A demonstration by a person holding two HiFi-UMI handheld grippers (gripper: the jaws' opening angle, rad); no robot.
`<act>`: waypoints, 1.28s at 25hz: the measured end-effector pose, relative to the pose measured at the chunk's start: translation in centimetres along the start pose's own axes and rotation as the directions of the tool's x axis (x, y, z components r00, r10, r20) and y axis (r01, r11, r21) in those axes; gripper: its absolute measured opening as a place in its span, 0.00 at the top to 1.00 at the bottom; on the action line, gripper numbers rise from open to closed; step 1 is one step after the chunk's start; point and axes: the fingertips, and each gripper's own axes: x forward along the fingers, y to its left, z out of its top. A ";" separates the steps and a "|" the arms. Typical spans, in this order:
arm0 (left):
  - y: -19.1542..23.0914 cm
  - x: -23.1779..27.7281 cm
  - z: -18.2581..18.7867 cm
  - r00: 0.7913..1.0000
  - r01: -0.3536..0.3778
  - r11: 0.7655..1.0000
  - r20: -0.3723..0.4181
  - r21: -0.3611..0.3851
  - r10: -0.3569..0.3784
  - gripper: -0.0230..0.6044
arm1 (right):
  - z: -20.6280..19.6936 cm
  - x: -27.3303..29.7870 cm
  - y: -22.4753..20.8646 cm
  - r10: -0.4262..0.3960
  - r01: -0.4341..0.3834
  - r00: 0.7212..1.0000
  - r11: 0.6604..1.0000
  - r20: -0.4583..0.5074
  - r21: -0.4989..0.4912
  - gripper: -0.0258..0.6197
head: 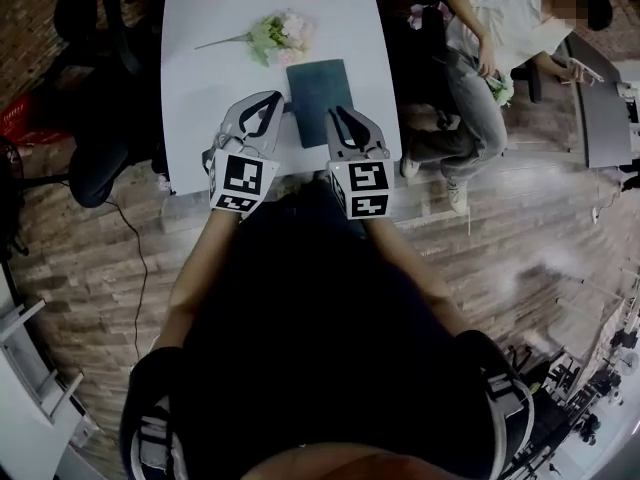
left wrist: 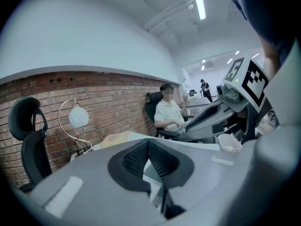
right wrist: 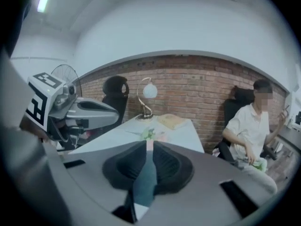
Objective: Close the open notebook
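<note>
A wood-plank floor (head: 100,258) runs under a long white bench (head: 200,78), with a brick wall (right wrist: 188,84) at its far end.

Nearest the person, both tools hang just over the bench's near edge. The left tool (head: 270,100) has its tips pressed together and nothing between them. The right tool (head: 338,114) is released: its own view shows a narrow gap between the pads, with only bench and cover visible through it.

The notebook (head: 318,88) lies just beyond them, between the two tools and close to the near edge. Neither tool touches it.

The closing itself looks done, so the step in hand is probably pulling clear. To do that well, lift both tools straight off without brushing the near edge of the cover, so it neither lifts nor slides. Then check from above that no page corner sticks out.

The notebook shows a plain dark teal cover, flat and square-cornered, with its long side running away from the person and no pages visible.

Farther along the bench lies a bunch of pale flowers (head: 280,36), well apart from it. A person (head: 500,18) sits off to the far right.
</note>
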 end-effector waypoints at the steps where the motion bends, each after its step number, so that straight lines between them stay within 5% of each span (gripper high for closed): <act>1: 0.5 -0.1 1.6 0.999 -0.010 1.000 0.031 0.000 0.010 0.95 | 1.4 -0.5 -0.8 -0.025 0.025 0.999 1.000 0.033 0.001 0.90; 5: 2.8 -0.1 8.2 0.986 -0.040 0.999 0.161 -0.031 0.045 0.95 | 8.6 -2.6 -4.6 -0.119 0.121 0.973 0.993 0.198 0.002 0.94; 9: 4.6 -1.8 13.7 0.962 -0.111 0.990 0.241 -0.085 0.129 0.95 | 14.7 -6.6 -7.1 -0.187 0.193 0.916 0.981 0.355 0.018 0.94; 16: 5.7 -4.8 20.2 0.916 -0.193 0.975 0.337 -0.110 0.219 0.95 | 20.1 -12.3 -9.3 -0.225 0.251 0.835 0.968 0.502 0.015 0.94; 32: 1.5 -4.4 24.8 0.903 -0.275 0.954 0.307 -0.122 0.300 0.95 | 21.0 -16.1 -13.9 -0.135 0.161 0.839 0.987 0.526 -0.004 0.94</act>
